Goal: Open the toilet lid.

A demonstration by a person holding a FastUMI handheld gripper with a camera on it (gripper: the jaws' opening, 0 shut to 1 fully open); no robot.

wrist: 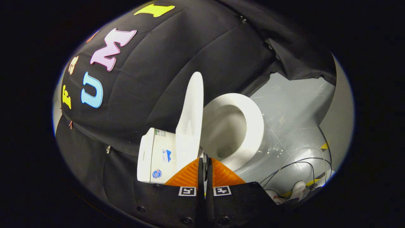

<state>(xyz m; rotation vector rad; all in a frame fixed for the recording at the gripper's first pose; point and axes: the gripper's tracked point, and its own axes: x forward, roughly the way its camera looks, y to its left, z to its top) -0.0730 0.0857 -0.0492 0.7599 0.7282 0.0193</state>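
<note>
A white toilet stands ahead of me, seen tilted. Its lid (191, 120) is raised upright and leans toward the white tank (156, 155). The seat ring (250, 123) lies down over the open bowl (226, 133). My gripper (205, 160) is shut, its two fingers pressed together with nothing between them. The fingertips sit just in front of the lid's lower end, near the hinge, between lid and bowl. I cannot tell whether they touch the lid.
Grey floor (294, 104) spreads beyond the bowl. Thin black cables (297, 163) loop over it near the toilet's base, with a pair of white shoes (297, 190) close by. Black cloth wall rises behind the tank.
</note>
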